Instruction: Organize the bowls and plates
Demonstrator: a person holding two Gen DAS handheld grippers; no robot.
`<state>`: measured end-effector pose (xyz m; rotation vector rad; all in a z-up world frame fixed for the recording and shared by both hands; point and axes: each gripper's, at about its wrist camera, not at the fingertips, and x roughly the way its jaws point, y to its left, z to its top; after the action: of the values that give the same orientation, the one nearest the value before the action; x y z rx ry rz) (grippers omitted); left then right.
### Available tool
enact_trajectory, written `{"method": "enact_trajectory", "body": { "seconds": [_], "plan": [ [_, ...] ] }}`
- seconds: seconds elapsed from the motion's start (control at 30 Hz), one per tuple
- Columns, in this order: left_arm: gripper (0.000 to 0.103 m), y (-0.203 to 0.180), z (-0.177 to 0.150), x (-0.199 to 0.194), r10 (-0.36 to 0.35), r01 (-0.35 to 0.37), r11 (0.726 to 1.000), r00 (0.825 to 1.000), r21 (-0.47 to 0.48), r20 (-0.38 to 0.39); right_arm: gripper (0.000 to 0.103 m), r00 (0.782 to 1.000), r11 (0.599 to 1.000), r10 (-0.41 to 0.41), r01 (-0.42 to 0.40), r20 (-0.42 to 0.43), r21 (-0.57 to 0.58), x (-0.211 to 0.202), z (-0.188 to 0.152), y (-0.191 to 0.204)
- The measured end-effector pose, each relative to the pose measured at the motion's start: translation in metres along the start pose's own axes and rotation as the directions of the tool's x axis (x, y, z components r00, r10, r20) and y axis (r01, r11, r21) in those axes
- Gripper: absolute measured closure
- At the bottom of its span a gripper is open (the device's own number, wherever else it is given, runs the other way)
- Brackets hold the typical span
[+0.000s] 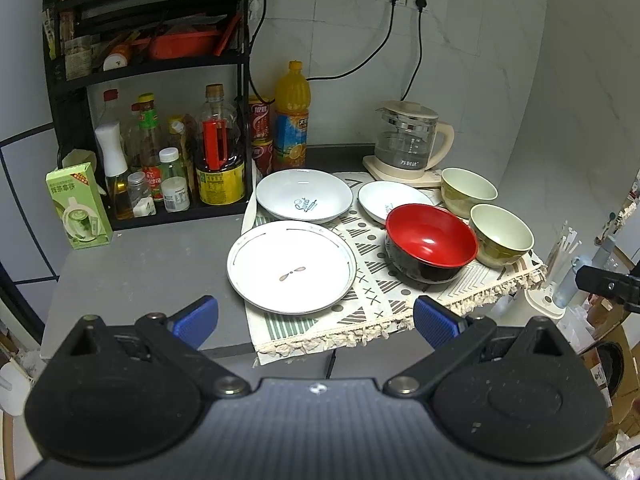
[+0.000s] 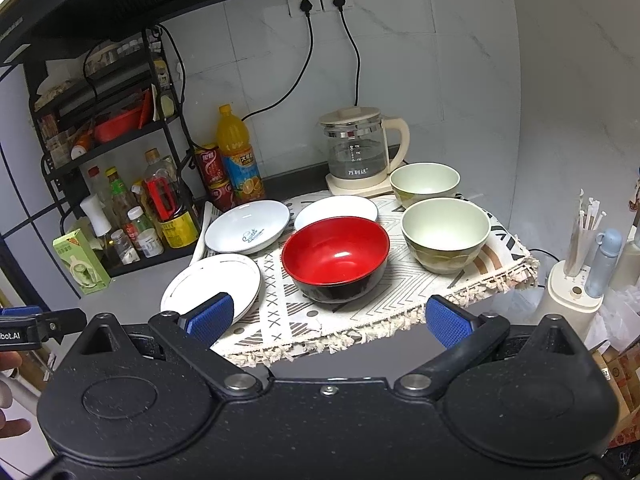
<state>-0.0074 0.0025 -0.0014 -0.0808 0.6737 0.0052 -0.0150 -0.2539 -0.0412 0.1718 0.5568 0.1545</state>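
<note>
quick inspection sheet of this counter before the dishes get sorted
surface: grey counter with a patterned cloth whose fringe hangs over the front edge
job's things: flat plate, two white dishes, red bowl, two pale green bowls, all separate, none stacked
clutter: bottle rack, green box, juice bottle, glass kettle
grippers: left gripper and right gripper open, blue fingers holding nothing
cables: two black cords plugged into wall sockets
surroundings: tiled wall; straws in a holder off the right edge
</note>
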Motion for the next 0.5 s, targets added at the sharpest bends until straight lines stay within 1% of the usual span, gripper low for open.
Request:
{"method": "enact_trajectory", "body": {
  "seconds": [0.37, 0.5],
  "plan": [
    [0.0, -0.0002, -0.0002, 0.0048, 0.001, -0.001, 1.0, 1.0, 0.005, 0.002, 0.0, 1.0, 1.0, -0.016, 0.016, -0.001, -0.002, 0.0031, 0.0, 0.0011],
    [0.0, -0.0035, 0.0017, 0.0076, 0.0, 0.0, 1.0, 1.0, 0.019, -0.002, 0.0, 1.0, 1.0, -0.021, 0.021, -0.017, 0.004, 0.0063, 0.0006, -0.0013]
  ]
}}
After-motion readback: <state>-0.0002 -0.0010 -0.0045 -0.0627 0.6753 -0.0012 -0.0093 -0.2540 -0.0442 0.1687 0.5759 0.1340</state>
